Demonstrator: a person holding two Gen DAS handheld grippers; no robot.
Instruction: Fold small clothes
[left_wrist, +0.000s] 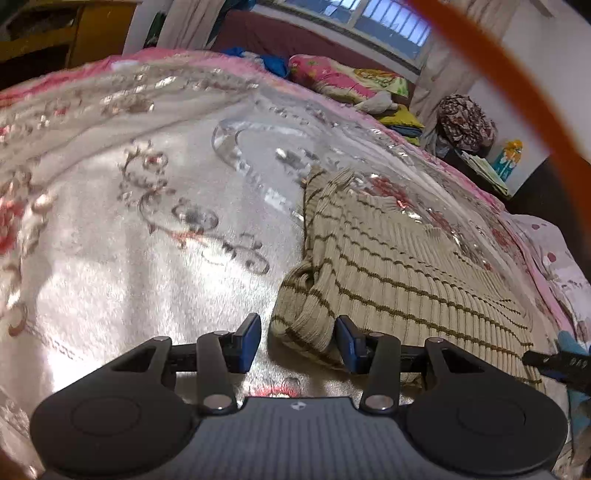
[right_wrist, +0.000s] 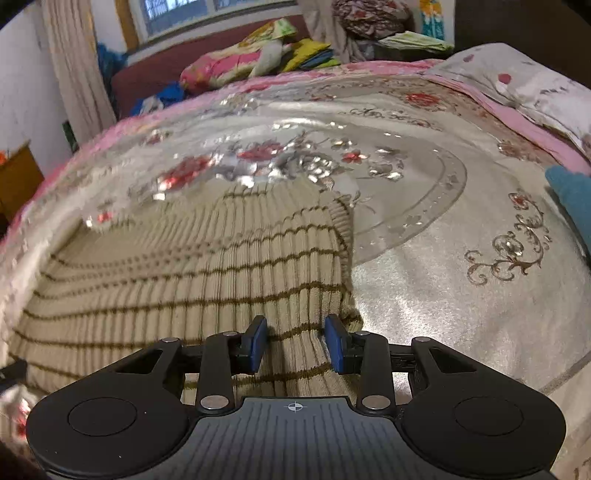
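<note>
A small beige ribbed knit top with thin brown stripes (left_wrist: 391, 266) lies flat on the silvery floral bedspread (left_wrist: 147, 240). My left gripper (left_wrist: 297, 341) is open at the garment's near left corner, where a bunched sleeve or edge sits between the blue fingertips (left_wrist: 249, 341). In the right wrist view the same top (right_wrist: 192, 266) spreads to the left. My right gripper (right_wrist: 297, 341) is open over its near right edge, with knit fabric between the fingertips (right_wrist: 338, 343). The right gripper's tip also shows in the left wrist view (left_wrist: 557, 363).
Folded colourful bedding (right_wrist: 236, 62) and a blue cloth (right_wrist: 162, 98) lie at the far side of the bed. A pillow (right_wrist: 535, 85) sits at the right. A teal item (right_wrist: 572, 199) lies at the right edge. An orange strap (left_wrist: 517, 74) crosses the left view.
</note>
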